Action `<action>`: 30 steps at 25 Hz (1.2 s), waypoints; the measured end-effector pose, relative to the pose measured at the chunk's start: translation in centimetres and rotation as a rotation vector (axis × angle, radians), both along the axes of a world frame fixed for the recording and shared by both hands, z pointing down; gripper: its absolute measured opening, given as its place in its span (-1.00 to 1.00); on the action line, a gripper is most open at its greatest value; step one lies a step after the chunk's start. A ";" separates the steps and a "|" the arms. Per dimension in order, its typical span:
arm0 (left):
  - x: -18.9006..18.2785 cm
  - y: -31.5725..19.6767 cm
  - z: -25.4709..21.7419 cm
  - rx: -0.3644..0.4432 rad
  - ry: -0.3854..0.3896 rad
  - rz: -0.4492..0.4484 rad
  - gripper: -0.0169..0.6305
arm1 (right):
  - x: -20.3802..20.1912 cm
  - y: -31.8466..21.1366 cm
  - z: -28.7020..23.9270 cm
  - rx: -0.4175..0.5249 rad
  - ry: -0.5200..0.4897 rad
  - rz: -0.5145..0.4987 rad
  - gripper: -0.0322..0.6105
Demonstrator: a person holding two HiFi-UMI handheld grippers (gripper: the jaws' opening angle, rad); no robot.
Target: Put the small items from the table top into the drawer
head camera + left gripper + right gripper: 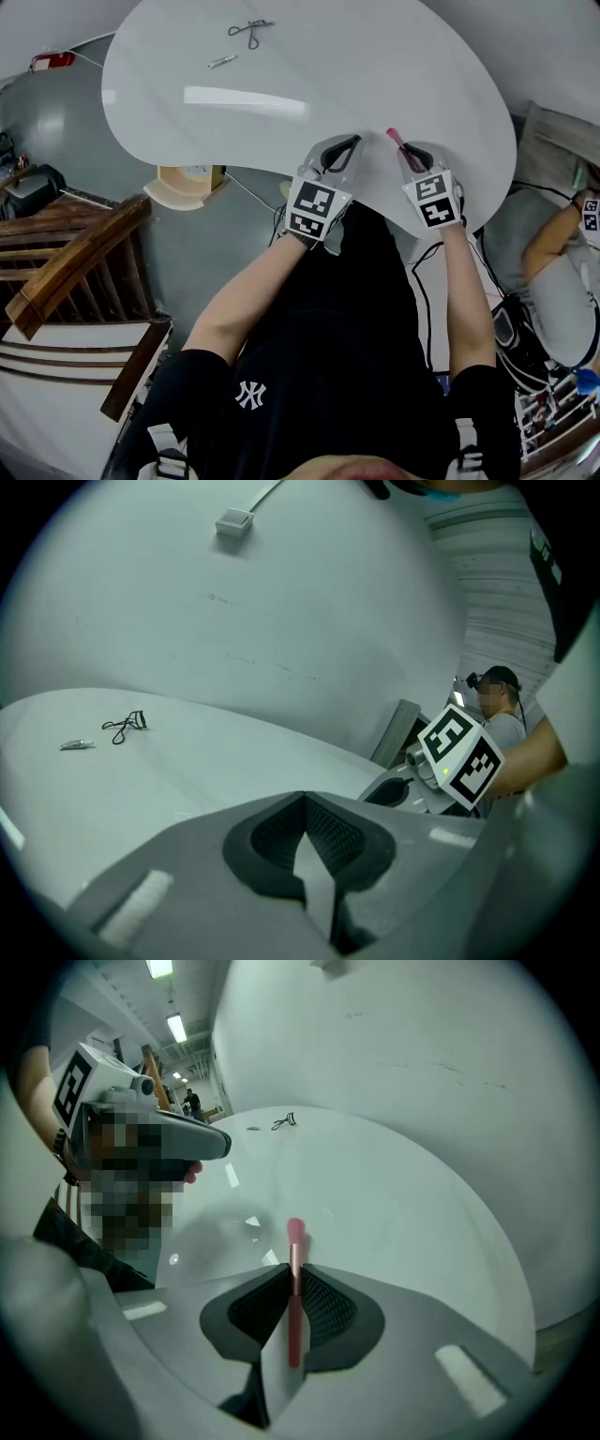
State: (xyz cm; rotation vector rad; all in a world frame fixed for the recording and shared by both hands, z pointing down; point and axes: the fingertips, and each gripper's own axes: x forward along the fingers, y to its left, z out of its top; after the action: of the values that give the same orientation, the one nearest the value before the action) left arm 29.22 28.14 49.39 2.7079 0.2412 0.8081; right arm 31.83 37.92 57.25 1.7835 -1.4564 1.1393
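At the near right edge of the white tabletop (281, 122): a slim pink brush (396, 138), pinched in the right claw (410, 153).
- Long axis: in the right gripper view the brush (295, 1297) runs straight along the line of the claw (291, 1269). Its handle lies back between the pads and its rounded pink head stands out past the fingertips.
- Heading: in the head view the head end points away from the person and slightly left, over the tabletop. Whether the tip touches the surface cannot be told.
- Right claw: narrow, both pads pressed on the brush handle, angled down toward the tabletop (394, 1213).

Just left of it, at the same near edge: the left claw (347, 145).
- State: drawn together, pads meeting at the tips, nothing between them in the left gripper view (302, 801).
- Position: over the rim of the tabletop (187, 771), beside the right claw and apart from it.

At the far left of the tabletop, well apart from both claws:
- A dark eyelash curler (250, 30), lying flat; also seen from the left gripper view (127, 726) and the right gripper view (284, 1121).
- A small silvery item (222, 61), just near and left of the curler, long axis roughly left to right; too small to name (77, 745) (253, 1129).

Off the tabletop, at the scene's left: a wooden chair (75, 253) on the floor.
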 end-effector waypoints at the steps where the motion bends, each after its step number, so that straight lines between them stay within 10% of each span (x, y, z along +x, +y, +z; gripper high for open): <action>1: -0.1 -0.4 -0.1 0.001 0.002 -0.008 -0.95 | -0.1 -0.6 -0.4 0.015 -0.005 0.003 -0.69; 30: -9.8 -17.1 -6.3 0.086 0.075 -0.476 -0.95 | -7.0 -22.7 -9.3 0.241 -0.007 -0.328 -0.69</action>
State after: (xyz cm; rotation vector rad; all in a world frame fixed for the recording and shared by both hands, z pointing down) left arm 19.41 11.08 43.14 2.7042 -0.4182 0.5850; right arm 24.85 15.19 47.90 1.6112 -1.8732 0.8325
